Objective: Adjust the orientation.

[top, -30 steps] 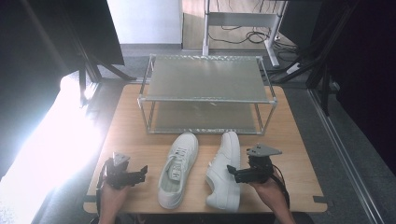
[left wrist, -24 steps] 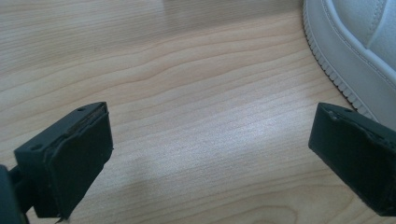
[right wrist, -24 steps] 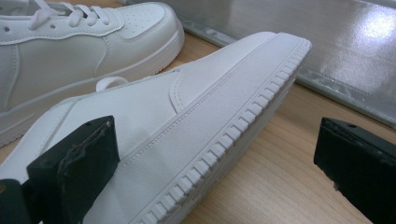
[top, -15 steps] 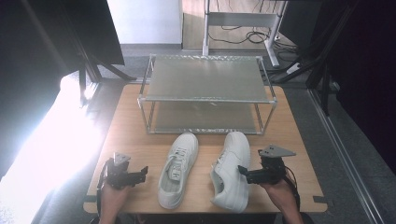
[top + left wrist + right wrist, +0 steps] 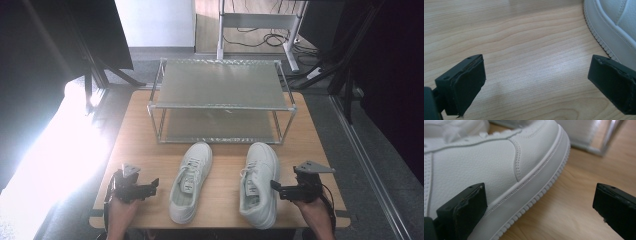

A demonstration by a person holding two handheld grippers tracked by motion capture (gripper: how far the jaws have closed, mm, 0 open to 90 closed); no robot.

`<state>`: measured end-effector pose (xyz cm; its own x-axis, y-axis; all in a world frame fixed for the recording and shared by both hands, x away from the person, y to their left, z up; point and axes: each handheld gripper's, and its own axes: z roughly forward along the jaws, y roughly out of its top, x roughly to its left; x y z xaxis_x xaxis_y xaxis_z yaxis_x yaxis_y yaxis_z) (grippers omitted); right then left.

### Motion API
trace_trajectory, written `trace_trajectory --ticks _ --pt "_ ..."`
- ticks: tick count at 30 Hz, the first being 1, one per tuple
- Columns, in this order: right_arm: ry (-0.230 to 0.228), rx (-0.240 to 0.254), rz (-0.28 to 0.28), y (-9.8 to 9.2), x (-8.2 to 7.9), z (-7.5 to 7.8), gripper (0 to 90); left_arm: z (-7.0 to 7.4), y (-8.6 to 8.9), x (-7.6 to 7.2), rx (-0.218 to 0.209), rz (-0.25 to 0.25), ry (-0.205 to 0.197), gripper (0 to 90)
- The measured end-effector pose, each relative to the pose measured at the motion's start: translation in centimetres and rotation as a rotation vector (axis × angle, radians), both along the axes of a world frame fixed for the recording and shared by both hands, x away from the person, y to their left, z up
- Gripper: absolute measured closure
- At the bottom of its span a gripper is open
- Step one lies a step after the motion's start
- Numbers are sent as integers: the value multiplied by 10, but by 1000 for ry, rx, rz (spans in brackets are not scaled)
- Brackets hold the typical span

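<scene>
The right shoe [image 5: 260, 182] lies heel-near, toe toward the rack [image 5: 220, 100] on the bench [image 5: 225, 200] — just left of the right hand-held gripper [image 5: 278, 188], jaws spread and empty — the left hand-held gripper [image 5: 150, 186], also spread, sits apart from the left shoe [image 5: 190, 180].

Bench [image 5: 135, 150]: light wood grain top.
Rack [image 5: 220, 82]: two-tier metal wire shelf at 12 o'clock on the bench; both tiers bare.
Desk frame [image 5: 255, 22]: pale metal legs on the floor beyond the rack, cables beneath.
Floor, 9 o'clock: strong glare.
</scene>
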<state>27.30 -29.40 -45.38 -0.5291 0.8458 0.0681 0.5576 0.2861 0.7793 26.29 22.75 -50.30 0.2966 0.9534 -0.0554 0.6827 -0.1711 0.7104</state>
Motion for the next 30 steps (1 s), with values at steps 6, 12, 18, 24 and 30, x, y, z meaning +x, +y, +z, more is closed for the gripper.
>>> trace_trajectory --ticks 6,12,18,24,30 --pt "26 -59 -83 -26 1 -11 66 2 -4 -1 -10 -14 -15 19" --pt "49 6 -78 -31 4 -15 62 2 -2 -2 -26 -15 -41 13" --pt "52 3 -76 -35 4 -20 64 3 -1 -3 -46 -17 -41 7" --pt "35 17 -87 -38 1 -18 65 8 -3 -7 -55 -17 -28 17" --pt "23 50 -108 -41 -4 -12 65 15 -3 -12 -61 -22 -36 27"
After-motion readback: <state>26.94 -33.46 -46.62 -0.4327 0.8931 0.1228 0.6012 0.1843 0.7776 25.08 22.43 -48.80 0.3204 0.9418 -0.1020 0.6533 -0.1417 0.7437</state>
